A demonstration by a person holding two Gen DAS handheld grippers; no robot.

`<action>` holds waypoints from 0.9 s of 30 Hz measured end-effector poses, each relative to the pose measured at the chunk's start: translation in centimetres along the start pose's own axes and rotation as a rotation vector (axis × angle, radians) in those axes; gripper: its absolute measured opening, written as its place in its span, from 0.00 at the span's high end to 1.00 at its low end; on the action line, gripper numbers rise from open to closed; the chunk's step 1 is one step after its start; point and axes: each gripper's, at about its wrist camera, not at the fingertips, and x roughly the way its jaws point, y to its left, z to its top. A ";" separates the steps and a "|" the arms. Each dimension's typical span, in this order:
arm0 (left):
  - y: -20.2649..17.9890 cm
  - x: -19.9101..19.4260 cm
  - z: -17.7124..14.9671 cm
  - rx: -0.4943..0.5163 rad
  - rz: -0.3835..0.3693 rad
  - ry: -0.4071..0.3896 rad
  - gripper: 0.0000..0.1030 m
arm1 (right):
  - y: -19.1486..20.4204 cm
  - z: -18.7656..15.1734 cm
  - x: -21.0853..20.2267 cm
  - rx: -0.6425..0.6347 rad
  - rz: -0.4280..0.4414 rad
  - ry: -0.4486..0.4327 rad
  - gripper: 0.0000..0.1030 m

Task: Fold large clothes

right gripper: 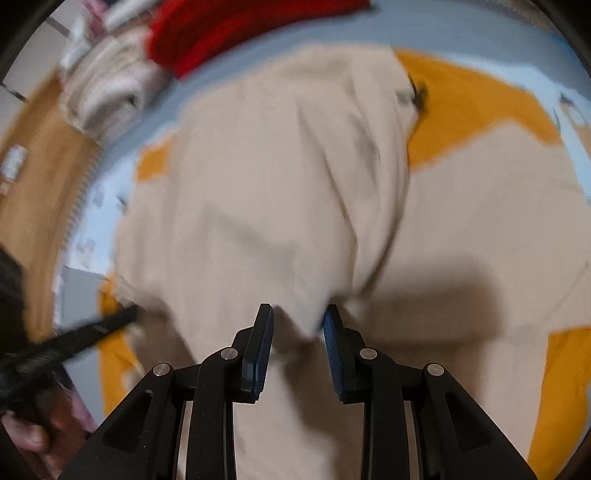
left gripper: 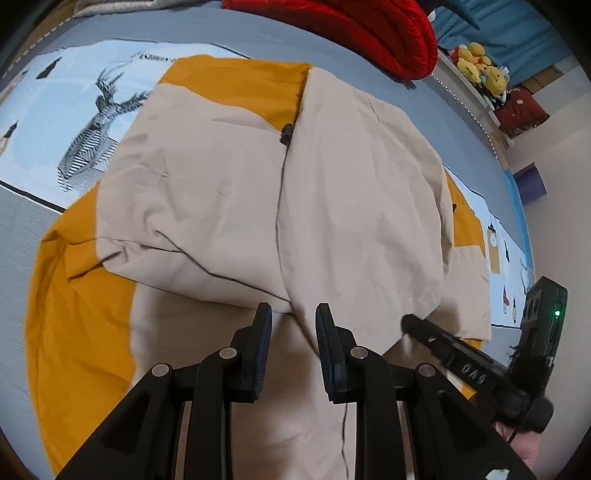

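Bed: I am looking down on a blue-grey bed [left gripper: 229, 40] with a pale printed cover [left gripper: 66, 110] bearing a striped deer figure, lying toward its left side in the left wrist view.
Jacket: the beige and mustard jacket [left gripper: 221, 192] is lying spread over the middle of the bed, its dark zip running down the centre; a beige panel is lying folded over the front, and mustard parts are showing at the far edge and the near left.
Red garment: a red knitted piece [left gripper: 369, 26] is sitting at the far edge of the bed, apart from the jacket.
Folded laundry: in the right wrist view a blurred pale pile [right gripper: 107, 92] is sitting beside the red piece, near the bed's far left corner.
Left gripper: my left gripper [left gripper: 293, 314] is pointing steeply down with its jaws standing narrowly apart; a ridge of beige cloth is rising between the fingers, and it seems pinched, though I cannot tell for sure.
Right gripper: my right gripper [right gripper: 299, 317] is also narrowly parted, gathering a bunched beige fold between its pads; the view is blurred.
Soft toys: yellow plush toys [left gripper: 480, 66] are sitting on a ledge beyond the bed's right edge.
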 end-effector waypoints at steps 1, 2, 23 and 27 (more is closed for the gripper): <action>0.1 -0.4 0.0 0.005 0.007 -0.010 0.79 | -0.4 0.2 -0.3 0.017 0.007 -0.008 0.71; 0.2 -0.8 -0.1 0.013 0.015 -0.023 0.79 | -0.6 0.2 -0.8 0.033 0.016 -0.027 0.71; -0.9 -13.0 -4.9 0.112 0.091 -0.355 0.79 | 2.9 -6.9 -21.8 -0.209 -0.036 -0.583 0.71; 0.0 -14.9 -6.7 0.162 0.097 -0.376 0.84 | 1.3 -10.1 -26.0 -0.128 -0.025 -0.644 0.71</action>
